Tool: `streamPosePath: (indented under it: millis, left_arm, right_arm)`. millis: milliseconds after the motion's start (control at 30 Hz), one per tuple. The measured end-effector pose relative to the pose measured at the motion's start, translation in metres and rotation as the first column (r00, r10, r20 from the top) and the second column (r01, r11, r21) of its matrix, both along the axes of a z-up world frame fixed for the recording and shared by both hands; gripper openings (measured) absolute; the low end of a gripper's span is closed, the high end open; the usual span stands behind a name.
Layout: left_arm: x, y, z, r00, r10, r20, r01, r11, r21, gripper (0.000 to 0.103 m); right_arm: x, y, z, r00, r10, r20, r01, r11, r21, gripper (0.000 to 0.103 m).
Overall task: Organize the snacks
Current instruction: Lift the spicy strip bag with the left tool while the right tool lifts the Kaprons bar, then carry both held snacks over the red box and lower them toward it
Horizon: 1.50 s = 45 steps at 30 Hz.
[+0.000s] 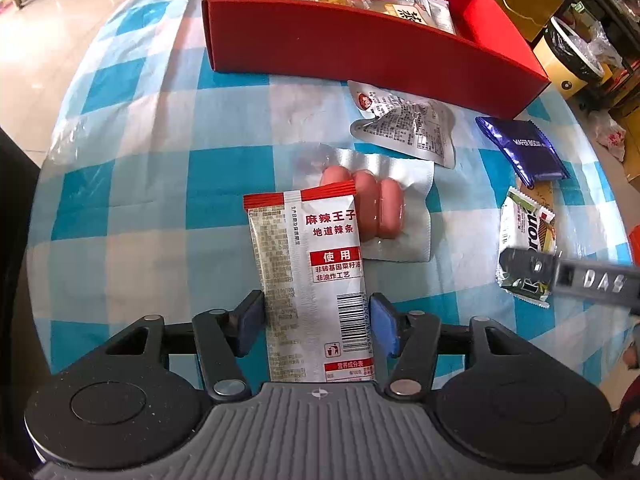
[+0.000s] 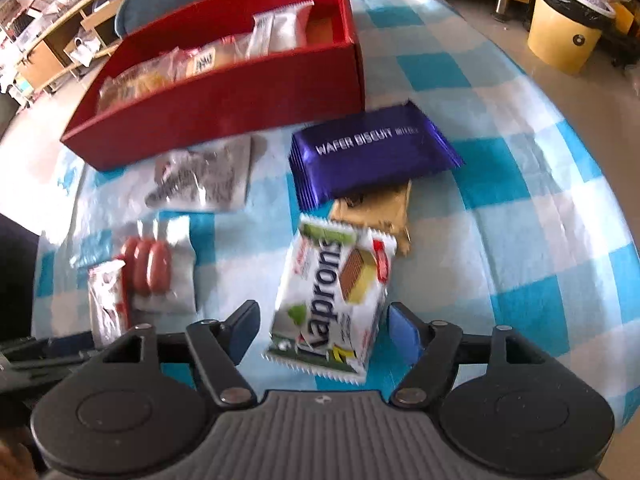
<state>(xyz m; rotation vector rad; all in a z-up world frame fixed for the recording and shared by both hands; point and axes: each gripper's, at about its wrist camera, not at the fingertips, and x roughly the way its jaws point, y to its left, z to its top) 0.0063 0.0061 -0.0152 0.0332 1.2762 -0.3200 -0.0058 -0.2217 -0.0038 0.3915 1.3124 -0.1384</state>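
A red box [image 1: 360,52] with several snack packs in it stands at the back of the checked table; it also shows in the right wrist view [image 2: 224,104]. My left gripper [image 1: 318,322] has its pads against both sides of a red and silver spicy strip packet [image 1: 312,280], which lies partly over a sausage pack [image 1: 376,204]. My right gripper [image 2: 324,330] is open around the near end of a white Kaprons wafer pack [image 2: 332,304], with gaps on both sides. The right gripper's finger also shows in the left wrist view [image 1: 576,278], over that wafer pack [image 1: 524,224].
A silver pouch [image 1: 408,128], a purple wafer biscuit pack [image 2: 372,156] and a brown packet [image 2: 376,208] under it lie on the blue checked tablecloth [image 1: 160,184]. A yellow bin [image 2: 564,28] stands on the floor beyond the table's right edge.
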Motion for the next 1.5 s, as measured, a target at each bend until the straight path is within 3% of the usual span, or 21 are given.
streamPosePath:
  millis: [33,133,233,333,500,967,1500]
  left_arm:
    - [0.0,-0.001,-0.001,1.0,-0.003,0.004,0.003,1.0,0.007,0.068]
    - [-0.001,-0.006,-0.003,1.0,-0.015,0.011,0.015,1.0,0.024,0.072]
    - [-0.003,-0.008,-0.005,0.999,-0.028,0.023,0.027,0.999,0.046,0.073]
    - [-0.002,-0.007,-0.005,0.999,-0.03,0.023,0.029,0.998,0.05,0.067]
    - [-0.001,-0.001,-0.003,1.0,-0.022,0.008,0.022,1.0,0.007,0.059]
    - [-0.004,0.005,0.014,1.0,-0.01,0.029,0.012,0.998,-0.058,0.057]
    - [0.027,-0.01,0.054,0.991,0.005,0.136,0.01,0.994,-0.109,0.057]
  right_arm:
    - [0.002,-0.001,-0.001,1.0,-0.012,-0.002,0.012,1.0,0.0,0.078]
    - [0.006,0.0,-0.01,0.999,-0.027,-0.017,0.027,1.0,-0.005,0.078]
    - [0.004,0.008,-0.006,1.0,0.025,0.006,-0.024,0.998,-0.062,0.057]
    - [-0.001,0.007,-0.005,0.999,0.05,0.014,-0.049,0.997,-0.056,0.055]
    - [-0.008,0.013,0.002,0.996,0.085,0.03,-0.082,0.994,-0.071,0.054]
    - [-0.017,0.019,0.02,0.988,0.122,0.091,-0.117,0.992,-0.052,0.053]
    - [0.014,0.007,0.061,0.968,0.098,0.232,-0.093,0.995,-0.032,0.053]
